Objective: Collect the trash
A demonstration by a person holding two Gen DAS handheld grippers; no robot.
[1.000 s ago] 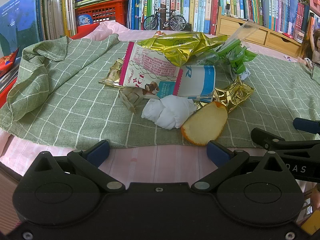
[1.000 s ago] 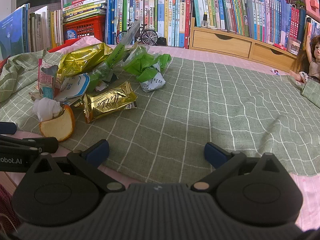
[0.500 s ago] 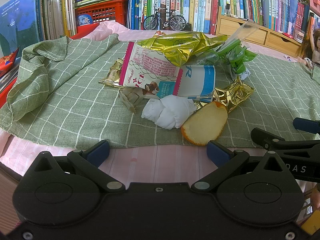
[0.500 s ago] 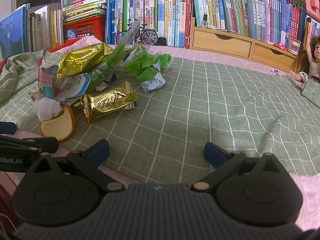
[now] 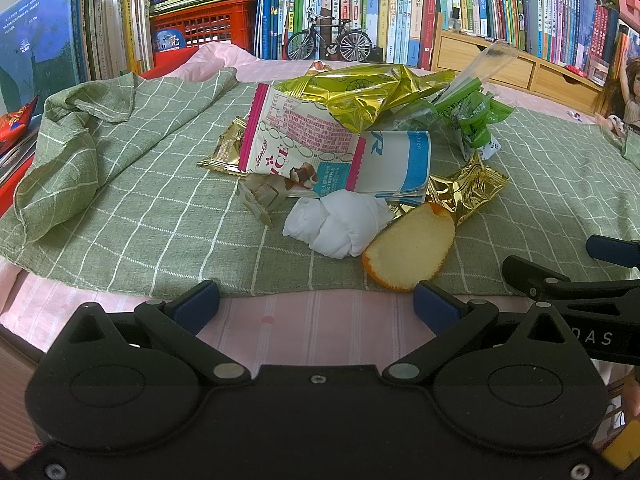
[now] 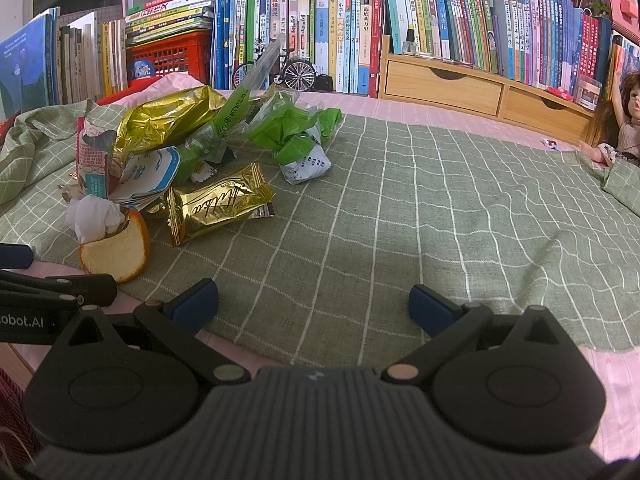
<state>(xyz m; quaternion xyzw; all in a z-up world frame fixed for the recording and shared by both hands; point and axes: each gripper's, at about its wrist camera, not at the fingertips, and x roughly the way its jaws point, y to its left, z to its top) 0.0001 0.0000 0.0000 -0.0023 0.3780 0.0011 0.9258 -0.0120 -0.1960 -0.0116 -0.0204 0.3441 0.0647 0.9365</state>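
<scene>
Left wrist view. Left gripper wide open, fingers empty, low at the near edge of the surface over the pink sheet. Trash heaped on the green cloth, just ahead. Nearest: orange peel, pith up, touching a knotted white tissue. Behind these, a pink-and-white wrapper overlapping a blue-and-white packet. Gold foil wrapper just right of the peel. Crumpled yellow-green foil bag on top of the heap; green plastic at its right. Small gold wrapper and a tan scrap at the left edge. Part of the right gripper visible at far right. No bin or bag in view.

Right wrist view. Right gripper wide open, fingers empty, over bare cloth. Heap off to the left, well apart from the fingertips. Peel nearest, gold wrapper beside it, green plastic farther back, foil bag at rear. Doll at far right, books behind.

Assessment. Nothing collected so far as visible; every piece lies loose on the cloth. Whole task judged outstanding. Items light, crinkly, mostly flat; likely to slip or shift when pinched.
</scene>
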